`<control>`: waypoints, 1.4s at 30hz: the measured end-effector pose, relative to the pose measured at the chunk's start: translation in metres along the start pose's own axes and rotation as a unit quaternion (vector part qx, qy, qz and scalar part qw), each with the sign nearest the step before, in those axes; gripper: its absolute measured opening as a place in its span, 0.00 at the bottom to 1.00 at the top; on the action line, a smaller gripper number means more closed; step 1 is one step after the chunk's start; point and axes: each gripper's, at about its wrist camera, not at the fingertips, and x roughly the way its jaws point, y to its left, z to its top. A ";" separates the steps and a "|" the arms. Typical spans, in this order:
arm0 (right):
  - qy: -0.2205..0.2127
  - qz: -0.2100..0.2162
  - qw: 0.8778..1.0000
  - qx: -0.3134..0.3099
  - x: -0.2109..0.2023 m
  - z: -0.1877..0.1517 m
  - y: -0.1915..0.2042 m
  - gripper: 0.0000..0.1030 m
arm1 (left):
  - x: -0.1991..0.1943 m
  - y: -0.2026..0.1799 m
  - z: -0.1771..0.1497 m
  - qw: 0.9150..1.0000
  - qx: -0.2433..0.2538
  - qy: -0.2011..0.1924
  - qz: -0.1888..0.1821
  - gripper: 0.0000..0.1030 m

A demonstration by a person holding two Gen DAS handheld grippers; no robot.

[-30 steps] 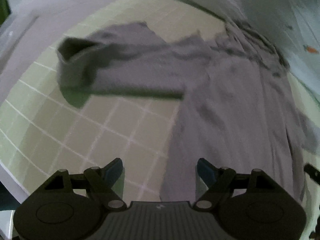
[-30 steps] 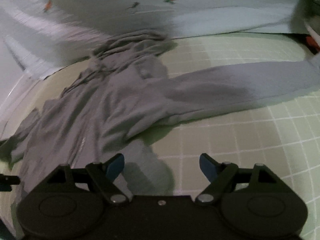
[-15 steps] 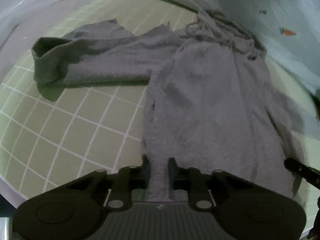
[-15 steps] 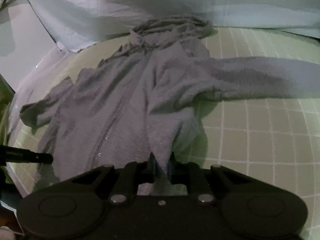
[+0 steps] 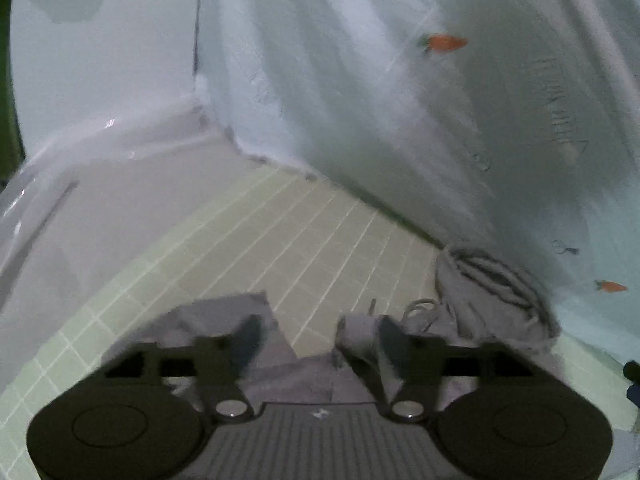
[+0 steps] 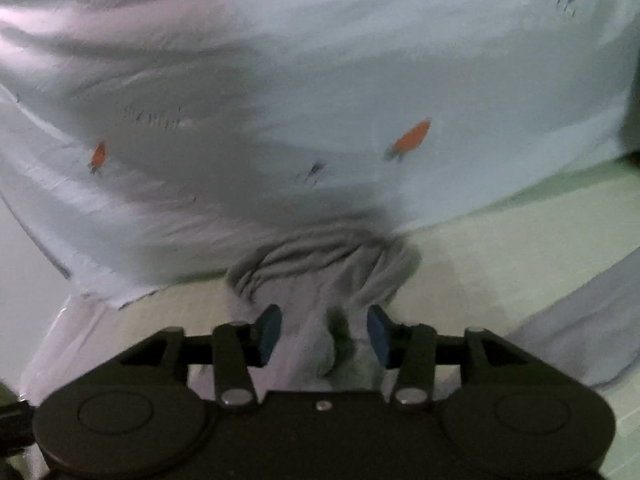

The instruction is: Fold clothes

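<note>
Pale blue sheeting (image 6: 360, 60) printed with small carrots rises behind everything, draped down to a green checked mat (image 5: 304, 232) that serves as the folding surface; on that mat lies the grey hooded garment (image 6: 320, 264), its bunched hood (image 5: 492, 276) close against the sheeting and one sleeve (image 6: 580, 332) stretched out to the right in the right wrist view; grey cloth is gathered close under both tools near the hood. The left gripper (image 5: 316, 336) stands with its fingers apart, a lip of fabric draped on the right-hand one, pinched by nothing; the right gripper (image 6: 324, 336) likewise gapes, a ridge of cloth standing between the pads without contact on either side. My judgement: a lengthwise fold toward the hood is in hand; whether cloth is being let go or about to be taken cannot be settled. Either way, the sleeves lying outspread call for folding inward, with layers kept flat.
</note>
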 end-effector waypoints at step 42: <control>0.026 -0.066 0.987 -0.144 0.124 -0.015 0.037 0.50 | 0.152 -0.042 0.029 0.994 0.062 0.081 0.027 0.81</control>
